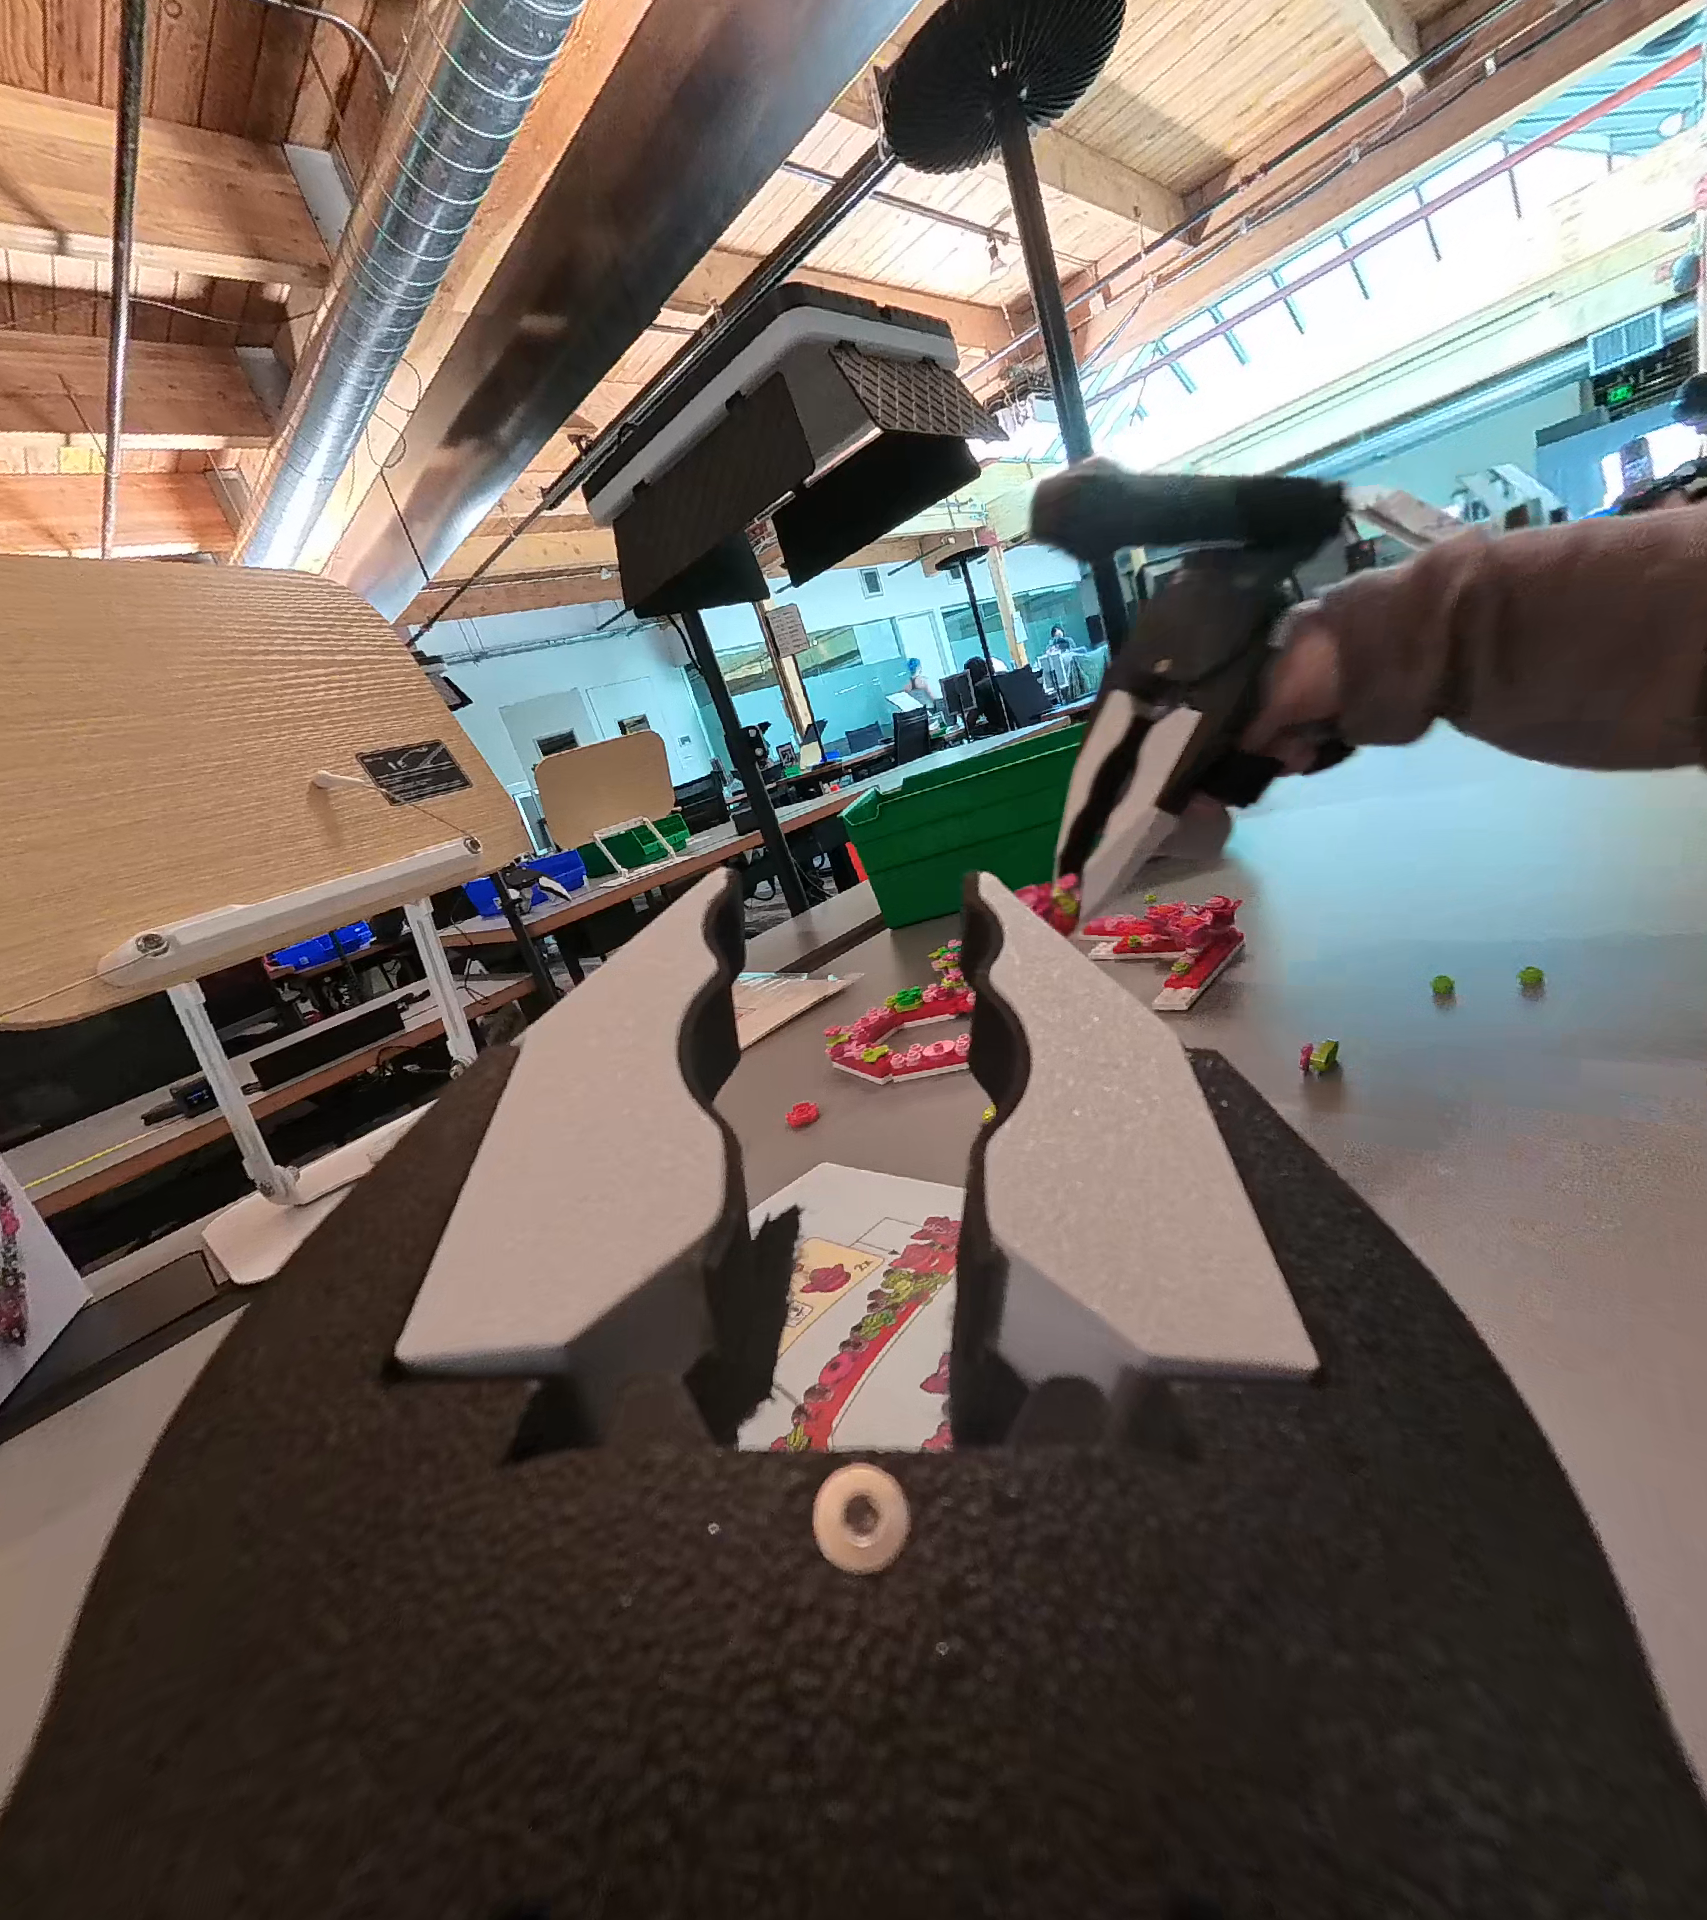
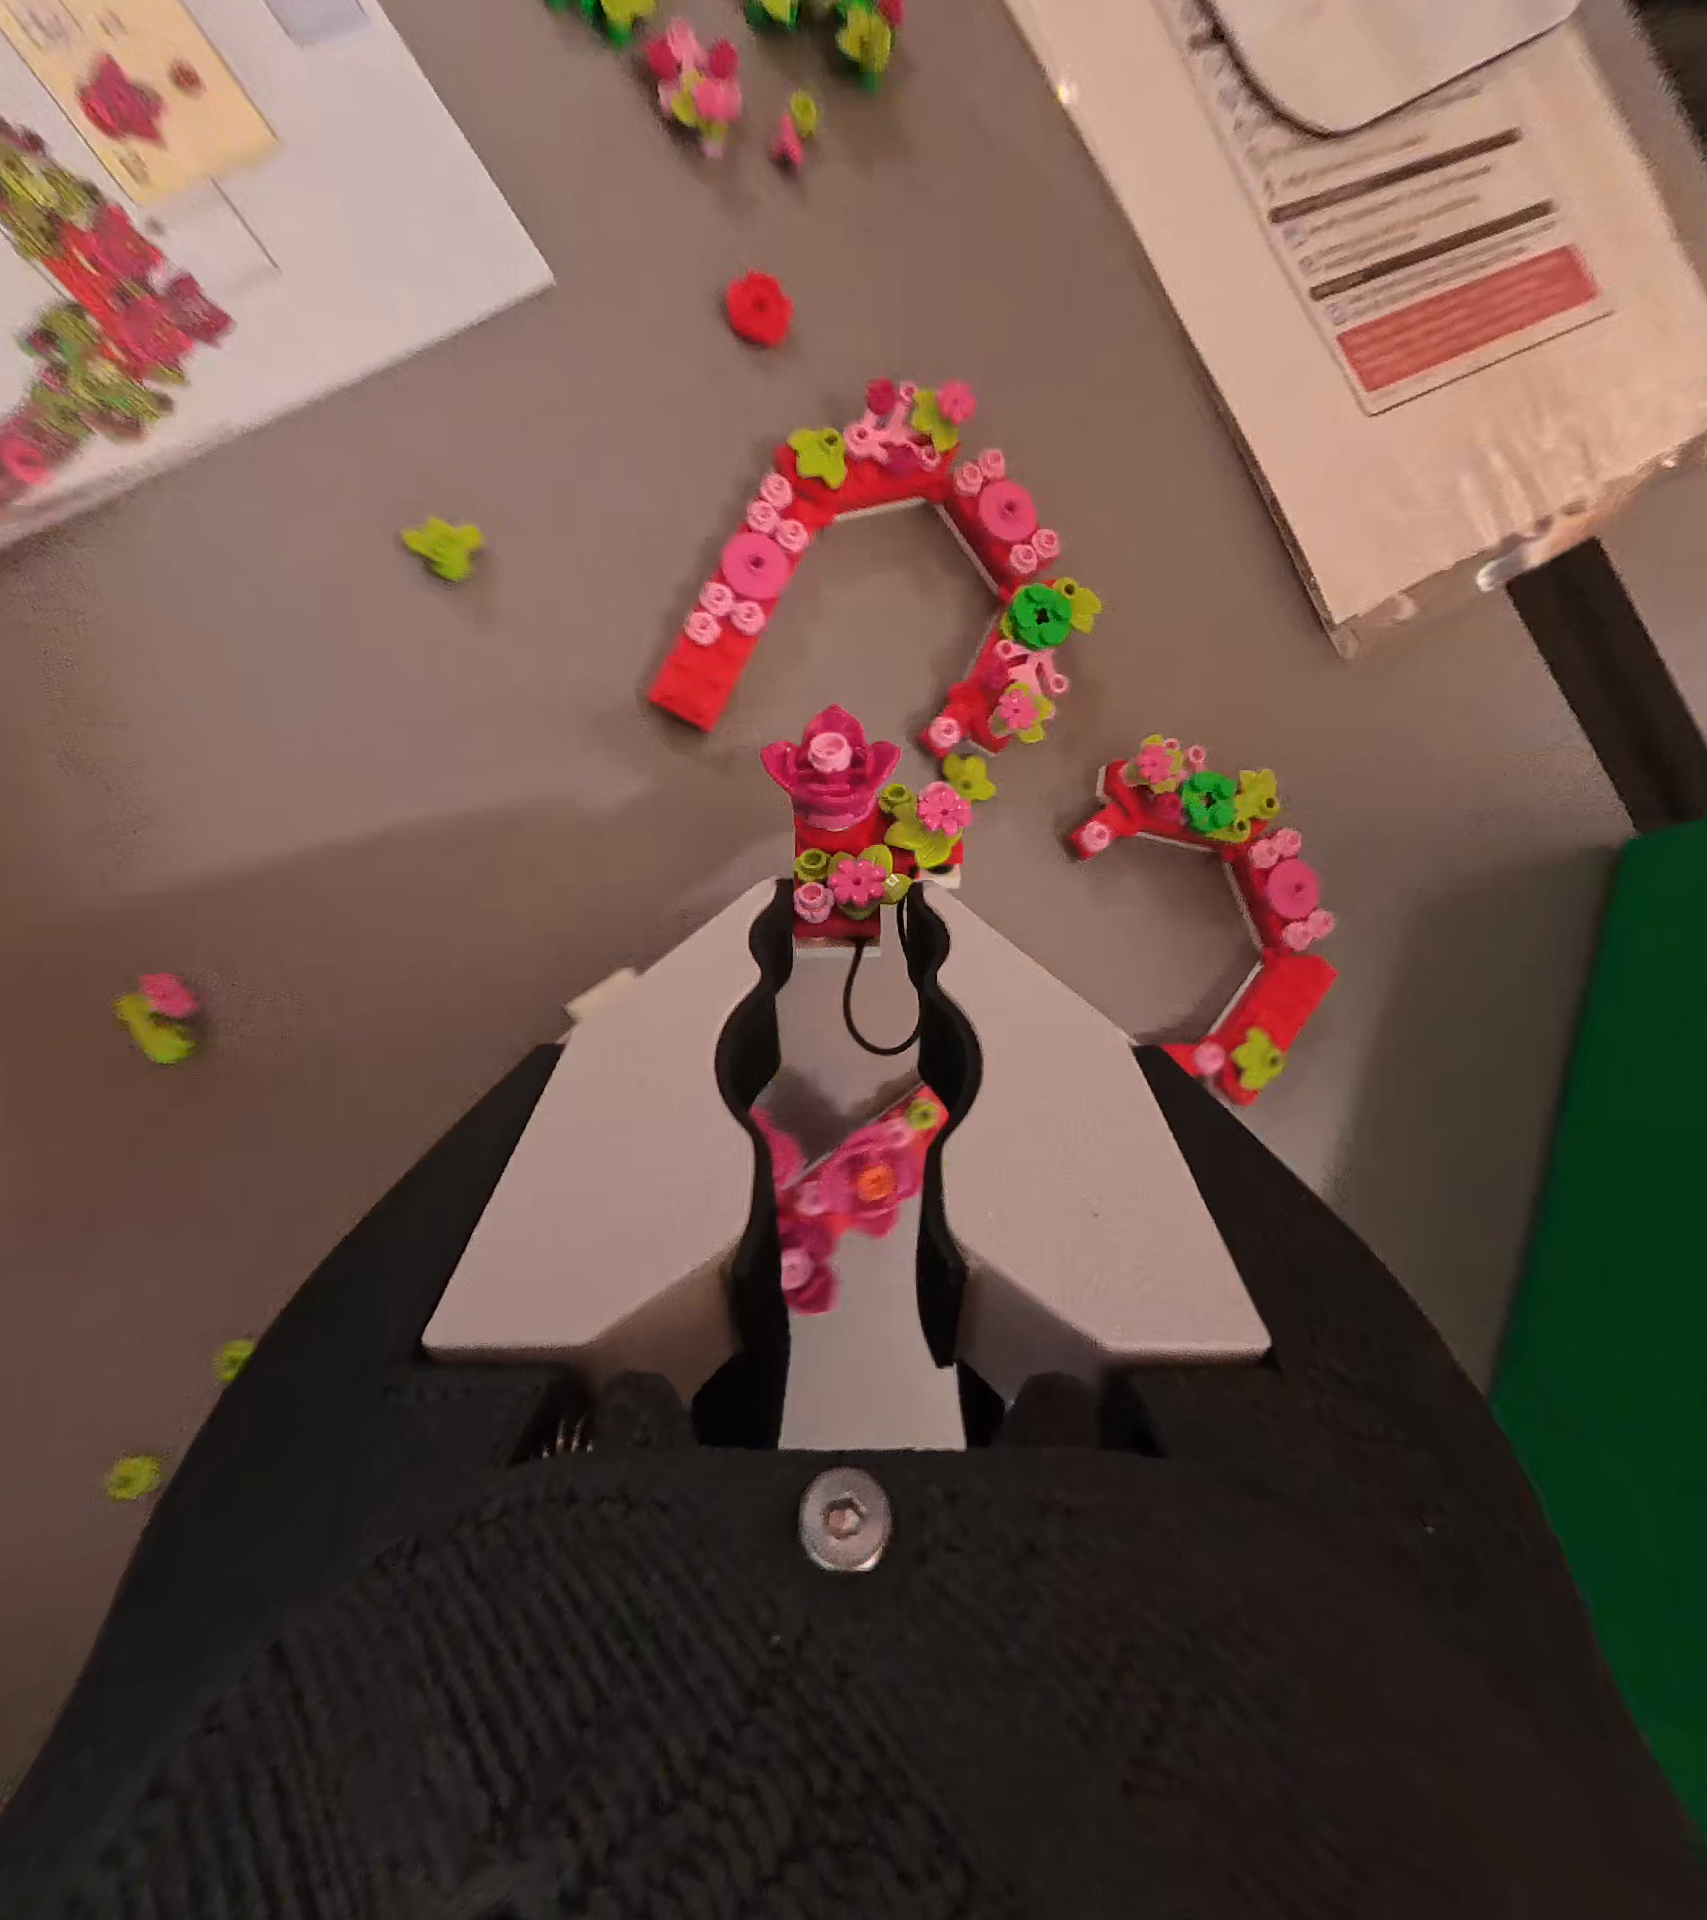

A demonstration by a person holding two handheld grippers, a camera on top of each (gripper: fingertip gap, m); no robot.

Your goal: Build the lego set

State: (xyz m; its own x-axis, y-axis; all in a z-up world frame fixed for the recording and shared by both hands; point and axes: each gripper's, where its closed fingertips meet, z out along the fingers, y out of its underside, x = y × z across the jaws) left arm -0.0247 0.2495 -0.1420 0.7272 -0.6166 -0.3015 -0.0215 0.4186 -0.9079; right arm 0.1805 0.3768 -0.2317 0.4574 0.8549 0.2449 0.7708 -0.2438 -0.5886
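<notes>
- The right gripper (image 2: 854, 904) has its jaws clamped on a short red flowered segment (image 2: 864, 831), gripped at the segment's near end. The large magenta flower sits at the free far end.
- The held segment hangs above the grey bench (image 2: 309, 831), in the gap between the arch-shaped section (image 2: 859, 520) and the curved section (image 2: 1233, 883). Whether it touches either cannot be told.
- A further flowered piece (image 2: 849, 1184) shows between the jaws nearer the camera, lying on the bench beneath the gripper.
- Judged step: carry the segment to its mating section and press it on.
- Keep the jaws firmly closed. The grip covers only one end, so the long free end may pivot under pressing force.
- Align the segment flat and square over the receiving studs before pushing down. Tilted entry is likely to pop off small flowers.
- Brace the receiving section with the left gripper (image 1: 849, 997), since loose sections may slide on the smooth bench.
- Check the orientation against the instruction sheet (image 2: 205, 260) first.
- Avoid the loose flower pieces (image 2: 444, 545) scattered nearby.
- Pose, right: seen from the left wrist view, the right gripper (image 1: 1077, 883) points steeply down at the bench, held by a sleeved arm (image 1: 1555, 644) reaching in from the right.
- Pose, left: the left gripper sits low and nearly level over the instruction sheet (image 1: 859, 1226), jaws apart and holding nothing, aimed toward the arch-shaped section (image 1: 890, 1039).
</notes>
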